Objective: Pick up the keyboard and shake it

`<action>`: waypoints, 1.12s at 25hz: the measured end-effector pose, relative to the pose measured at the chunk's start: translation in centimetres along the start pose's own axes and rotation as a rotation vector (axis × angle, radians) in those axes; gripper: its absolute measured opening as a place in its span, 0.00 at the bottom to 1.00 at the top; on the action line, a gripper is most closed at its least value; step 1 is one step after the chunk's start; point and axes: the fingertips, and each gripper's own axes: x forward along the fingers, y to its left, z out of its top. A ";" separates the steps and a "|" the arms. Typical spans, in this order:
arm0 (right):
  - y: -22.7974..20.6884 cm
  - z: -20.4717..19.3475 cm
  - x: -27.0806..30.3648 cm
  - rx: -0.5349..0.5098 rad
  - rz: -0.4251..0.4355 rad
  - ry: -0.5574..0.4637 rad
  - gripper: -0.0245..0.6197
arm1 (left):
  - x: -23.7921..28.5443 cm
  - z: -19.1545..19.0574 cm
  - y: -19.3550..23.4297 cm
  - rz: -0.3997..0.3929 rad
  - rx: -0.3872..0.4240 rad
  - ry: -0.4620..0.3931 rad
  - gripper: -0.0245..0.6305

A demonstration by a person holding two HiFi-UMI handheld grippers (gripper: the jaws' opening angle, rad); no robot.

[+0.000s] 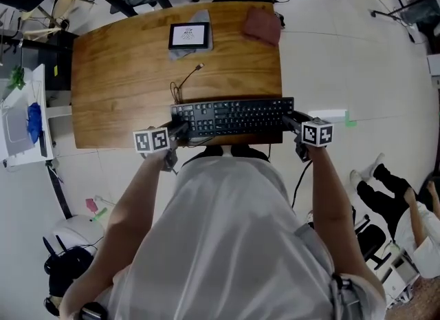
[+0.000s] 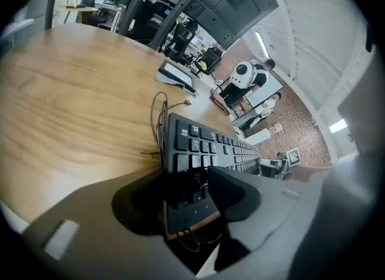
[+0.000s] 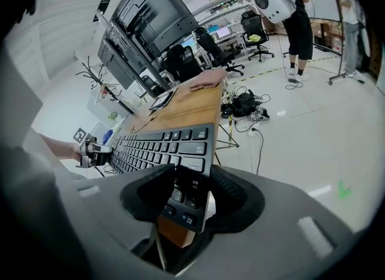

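1. Left gripper (image 1: 180, 130): it sits at the left end of the keyboard (image 1: 234, 117), with its marker cube (image 1: 152, 140) on the near side.
2. Left fingers (image 2: 231, 191): they stand fairly wide apart and are closed on the keyboard's left end. One finger lies over the keys and the other sits against the opposite side of the case (nothing else is between them).
3. Right gripper (image 1: 292, 120): it sits at the right end of the keyboard, with its marker cube (image 1: 317, 133) near and to the right.
4. Right fingers (image 3: 147, 191): they are spread about as wide as the left pair and are clamped on the keyboard's near right corner. One finger is on the key face and the other is on the underside.
5. Keyboard position: it is black and runs left to right along the near edge of the wooden table (image 1: 124, 78). Its right end reaches past the table's right corner. The views do not show whether it rests on the wood or is held just clear of it.
6. Cable (image 1: 182, 84): a thin dark lead loops on the table just beyond the keyboard's left end.
7. Other items on the table (both well apart from the keyboard):
   - A small screen device (image 1: 188, 35) lies at the far middle.
   - A reddish cloth (image 1: 262, 25) lies at the far right corner.
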 end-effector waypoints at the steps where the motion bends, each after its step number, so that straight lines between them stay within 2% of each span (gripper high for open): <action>1: -0.1 -0.2 0.1 0.004 -0.003 0.007 0.30 | 0.2 -0.2 0.1 0.001 -0.005 0.008 0.34; 11: -1.2 -1.0 1.0 0.040 -0.052 0.069 0.31 | 1.8 -1.2 1.1 0.012 -0.086 0.072 0.34; 19: -1.4 -1.1 1.0 0.071 -0.057 0.123 0.31 | 2.5 -1.2 1.2 -0.006 -0.113 0.106 0.34; 28: -1.6 -1.1 1.5 0.098 -0.047 0.112 0.32 | 2.6 -1.1 1.7 -0.029 -0.136 0.098 0.35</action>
